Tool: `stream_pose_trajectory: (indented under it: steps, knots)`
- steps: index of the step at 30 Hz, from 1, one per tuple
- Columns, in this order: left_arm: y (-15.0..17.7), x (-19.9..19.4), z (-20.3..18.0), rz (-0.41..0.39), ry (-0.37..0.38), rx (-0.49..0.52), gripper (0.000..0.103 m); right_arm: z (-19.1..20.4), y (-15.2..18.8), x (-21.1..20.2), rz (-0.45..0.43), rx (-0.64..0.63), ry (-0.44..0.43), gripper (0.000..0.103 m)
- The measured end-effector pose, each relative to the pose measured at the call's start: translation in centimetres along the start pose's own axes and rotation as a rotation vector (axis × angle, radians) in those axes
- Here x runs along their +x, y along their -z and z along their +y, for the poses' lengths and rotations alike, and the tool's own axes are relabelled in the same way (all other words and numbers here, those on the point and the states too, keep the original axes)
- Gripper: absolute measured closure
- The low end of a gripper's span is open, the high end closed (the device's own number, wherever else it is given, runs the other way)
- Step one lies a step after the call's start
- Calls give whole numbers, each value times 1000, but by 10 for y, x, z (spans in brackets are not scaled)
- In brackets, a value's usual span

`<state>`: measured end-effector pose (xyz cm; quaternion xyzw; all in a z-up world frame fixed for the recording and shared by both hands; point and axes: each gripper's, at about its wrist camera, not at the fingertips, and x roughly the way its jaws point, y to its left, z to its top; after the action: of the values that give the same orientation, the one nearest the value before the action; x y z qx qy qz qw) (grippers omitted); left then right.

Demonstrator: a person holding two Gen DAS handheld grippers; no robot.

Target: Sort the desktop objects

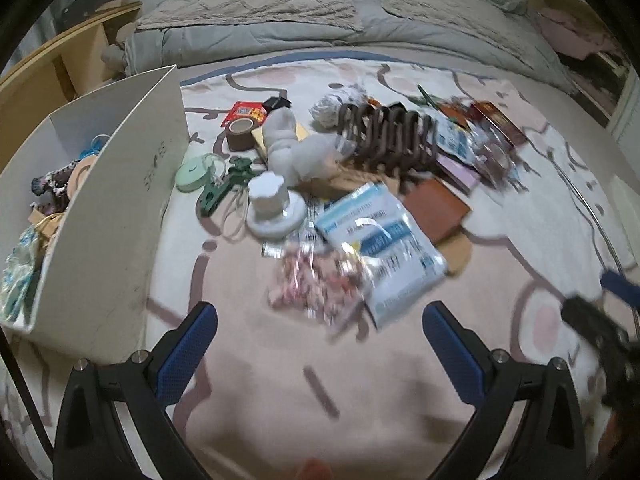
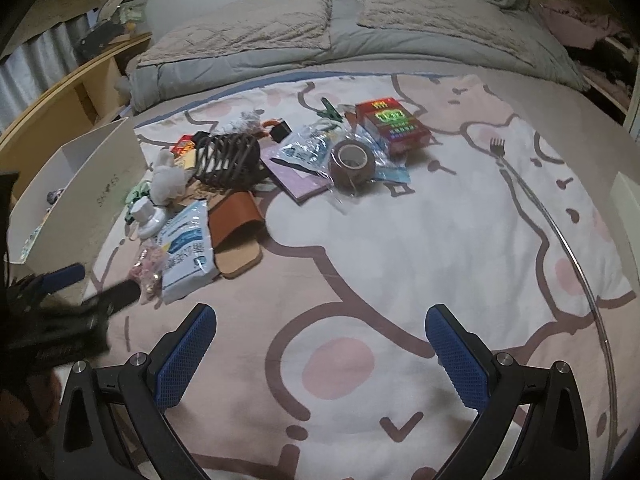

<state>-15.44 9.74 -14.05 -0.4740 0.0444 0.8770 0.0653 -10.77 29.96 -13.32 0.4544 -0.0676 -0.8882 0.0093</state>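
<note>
My left tool (image 1: 320, 344) is spread wide with nothing between its blue pads, hovering over the pink-and-white blanket (image 1: 280, 400). My right tool (image 2: 320, 344) is likewise released and empty above the same blanket, well off to the right of the clutter. Just ahead of the left tool lie a crinkly pink packet (image 1: 316, 284) and, partly over it, a blue-and-white pouch (image 1: 384, 248). Beyond them sit a white knob-shaped piece (image 1: 272, 204), a brown slipper (image 2: 236, 220), a green clip (image 1: 218, 192) and a mint round case (image 1: 194, 170). To the left stands the white box (image 1: 112, 216), already holding several things. Farther back are a dark wire rack (image 1: 388, 136), two tape rolls (image 1: 241, 132) (image 2: 352, 160), a red carton (image 2: 392, 122) and a fork (image 2: 498, 148).
</note>
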Motion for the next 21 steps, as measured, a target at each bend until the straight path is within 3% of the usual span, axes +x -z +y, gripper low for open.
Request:
stream_pose_trajectory:
  steps: [10, 14, 18, 21]
  knots:
    - [-7, 46, 13, -16, -4, -117, 0, -5, 8, 21, 15, -14, 17, 0]
    - [0, 50, 18, -29, 19, -156, 0, -2, 7, 20, -48, -49, -22, 0]
    - [8, 51, 23, -45, 36, -211, 0, -2, -2, 26, -64, -17, 58, 0]
    - [13, 49, 21, -67, 32, -212, 0, -4, -14, 36, -45, 20, -21, 0]
